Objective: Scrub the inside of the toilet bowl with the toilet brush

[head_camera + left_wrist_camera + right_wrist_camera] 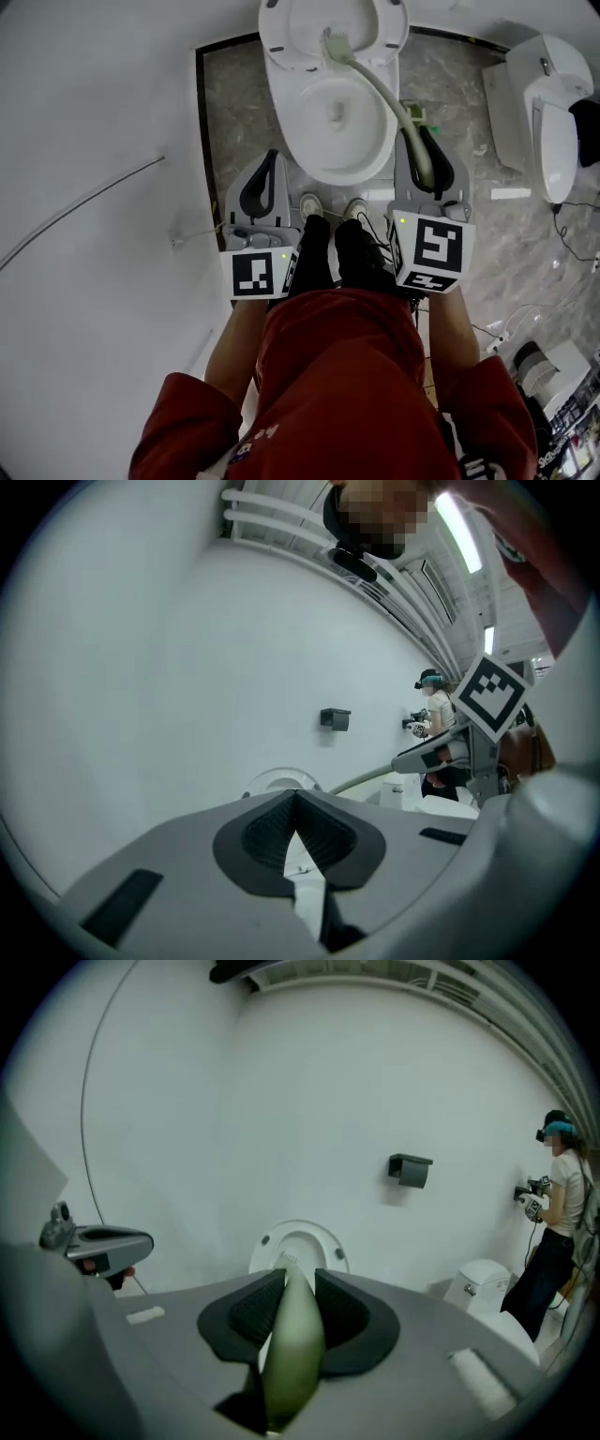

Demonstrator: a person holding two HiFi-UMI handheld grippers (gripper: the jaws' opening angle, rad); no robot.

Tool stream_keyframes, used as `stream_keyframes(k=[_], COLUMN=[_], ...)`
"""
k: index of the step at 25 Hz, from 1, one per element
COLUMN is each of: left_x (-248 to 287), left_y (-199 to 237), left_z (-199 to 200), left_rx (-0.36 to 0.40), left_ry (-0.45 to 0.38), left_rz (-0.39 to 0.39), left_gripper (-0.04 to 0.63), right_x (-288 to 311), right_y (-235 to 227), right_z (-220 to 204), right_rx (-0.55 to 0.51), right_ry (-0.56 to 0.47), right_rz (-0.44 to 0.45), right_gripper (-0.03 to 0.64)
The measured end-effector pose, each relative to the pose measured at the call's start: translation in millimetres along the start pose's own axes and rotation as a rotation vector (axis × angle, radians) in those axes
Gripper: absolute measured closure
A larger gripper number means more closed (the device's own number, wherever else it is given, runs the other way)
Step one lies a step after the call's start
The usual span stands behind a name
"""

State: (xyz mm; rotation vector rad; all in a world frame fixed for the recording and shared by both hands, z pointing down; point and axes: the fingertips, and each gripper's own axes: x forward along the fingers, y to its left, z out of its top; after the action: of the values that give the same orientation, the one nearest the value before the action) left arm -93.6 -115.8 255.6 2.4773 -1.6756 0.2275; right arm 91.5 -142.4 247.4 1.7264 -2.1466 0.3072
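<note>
Currently, the right gripper [415, 136] has its jaws closed on the pale green handle of the toilet brush [375, 89], gripping it near its lower end; the right gripper view shows both black pads [339, 1314] pressed against the handle [292, 1344]. From that grip the handle curves up and across the right rim of the toilet bowl [319, 164]. The brush head [336, 42] sits at the back edge of the bowl, up against the lower part of the raised seat [281, 37]. Contact with the porcelain cannot be told. Water pools low in the bowl, well apart from the brush head.

The left gripper [271, 159] hangs over the floor [225, 122] just beside the bowl's left front edge. In the left gripper view its jaws meet at the tips with nothing between them [296, 803].

A second toilet [544, 112] stands at the right edge of the floor. The person's two shoes [310, 202] are just before the bowl's front rim. A black wall fixture [410, 1169] is mounted on the white wall above the toilets. Another person [558, 1213] stands at the far right.
</note>
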Motion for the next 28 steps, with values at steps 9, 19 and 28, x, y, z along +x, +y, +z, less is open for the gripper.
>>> stream_keyframes(k=[9, 19, 28], left_x=[-15, -17, -12], left_y=[-8, 12, 13], left_z=[101, 233, 253], left_rx=[0.042, 0.102, 0.151], left_ry=[-0.125, -0.279, -0.31], left_rz=[-0.003, 0.043, 0.068], left_gripper=[0.589, 0.589, 0.589], right_x=[-84, -138, -135], right_y=[-35, -71, -84], right_z=[128, 209, 212], right_rx=[0.011, -0.063, -0.076], right_ry=[-0.26, -0.56, -0.577], right_rz=[-0.065, -0.247, -0.277], right_gripper=[0.505, 0.505, 0.503])
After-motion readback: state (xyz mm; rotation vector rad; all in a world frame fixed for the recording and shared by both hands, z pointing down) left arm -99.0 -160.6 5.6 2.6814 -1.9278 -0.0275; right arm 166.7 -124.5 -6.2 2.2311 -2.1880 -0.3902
